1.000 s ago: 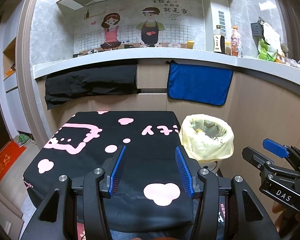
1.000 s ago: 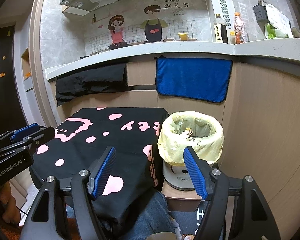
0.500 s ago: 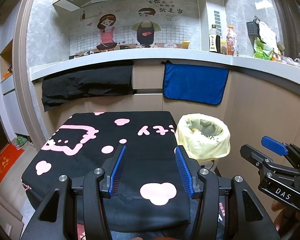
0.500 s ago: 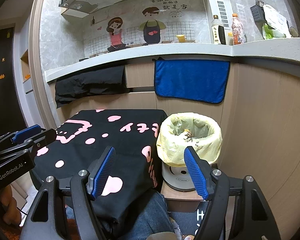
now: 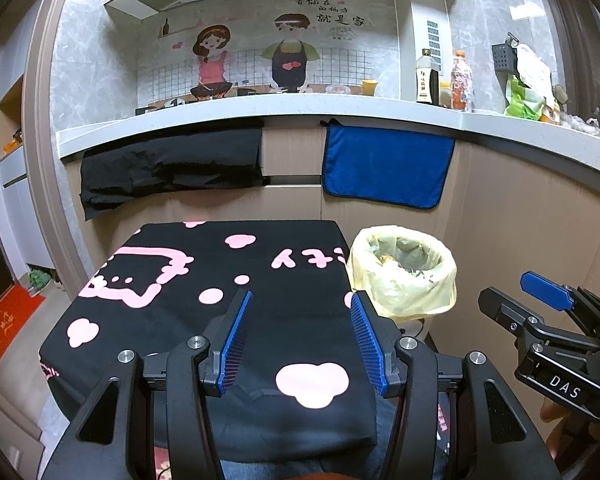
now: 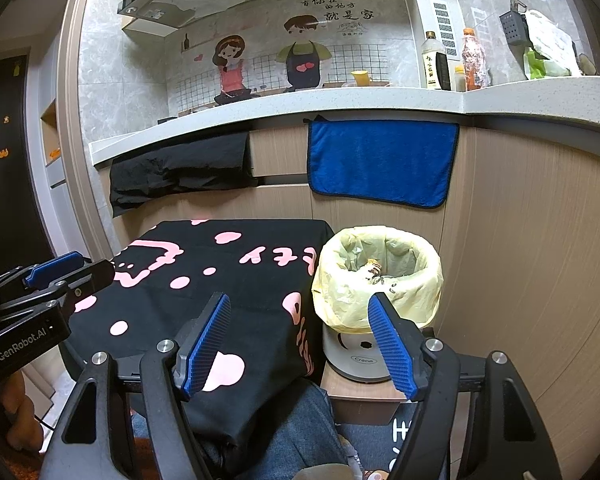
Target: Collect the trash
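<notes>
A small bin with a yellow bag (image 5: 403, 276) (image 6: 378, 276) stands to the right of a table under a black cloth with pink shapes (image 5: 204, 296) (image 6: 220, 276). Scraps of trash (image 6: 374, 270) lie inside the bag. My left gripper (image 5: 300, 340) is open and empty, held above the near part of the cloth. My right gripper (image 6: 300, 344) is open and empty, between the table's corner and the bin. I see no loose trash on the cloth. Each gripper shows in the other's view: the right one (image 5: 540, 320), the left one (image 6: 56, 276).
A kitchen counter (image 5: 300, 110) runs behind, with a black cloth (image 5: 172, 168) and a blue towel (image 5: 384, 168) hanging from it. Bottles (image 5: 444, 80) and bags (image 5: 528, 84) stand on the counter at the right. The bin sits on a low wooden stand (image 6: 364, 394) beside a wood panel wall (image 6: 520, 260).
Both views have shifted slightly, as if the grippers drew back and rose a little. Both stay open and empty.
</notes>
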Tool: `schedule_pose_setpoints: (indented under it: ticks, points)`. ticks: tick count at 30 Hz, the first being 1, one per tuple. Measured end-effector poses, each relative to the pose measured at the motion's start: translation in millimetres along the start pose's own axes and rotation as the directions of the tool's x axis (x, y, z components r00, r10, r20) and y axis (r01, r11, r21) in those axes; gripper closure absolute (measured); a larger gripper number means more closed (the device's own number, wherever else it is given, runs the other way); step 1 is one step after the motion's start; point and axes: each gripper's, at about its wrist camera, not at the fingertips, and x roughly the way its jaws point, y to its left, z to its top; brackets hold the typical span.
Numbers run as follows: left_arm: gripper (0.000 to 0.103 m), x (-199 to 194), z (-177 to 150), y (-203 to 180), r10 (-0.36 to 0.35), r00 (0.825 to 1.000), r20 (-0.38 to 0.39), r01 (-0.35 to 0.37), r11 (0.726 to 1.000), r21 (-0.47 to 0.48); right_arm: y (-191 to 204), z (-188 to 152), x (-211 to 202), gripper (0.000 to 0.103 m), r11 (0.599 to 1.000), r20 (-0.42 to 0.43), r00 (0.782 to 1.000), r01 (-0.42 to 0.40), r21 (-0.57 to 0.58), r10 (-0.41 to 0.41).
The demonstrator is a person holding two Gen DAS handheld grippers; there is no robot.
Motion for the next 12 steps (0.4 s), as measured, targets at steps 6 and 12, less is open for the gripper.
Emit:
schedule_pose_setpoints:
  ticks: [6, 12]
  points:
    - [0.051, 0.8, -5.3, -8.1, -0.004, 1.0, -0.015, 0.004, 1.0, -0.003, -0.1, -0.1, -0.3, 0.034, 1.0, -0.004, 1.0, -0.002, -0.001, 0.002]
    - [0.051, 1.8, -6.2, -6.1, -0.017, 1.0, -0.007, 0.017, 1.0, 0.003, 0.0, -1.0, -3.7, 0.034, 1.0, -0.003, 1.0, 0.005, 0.001, -0.005]
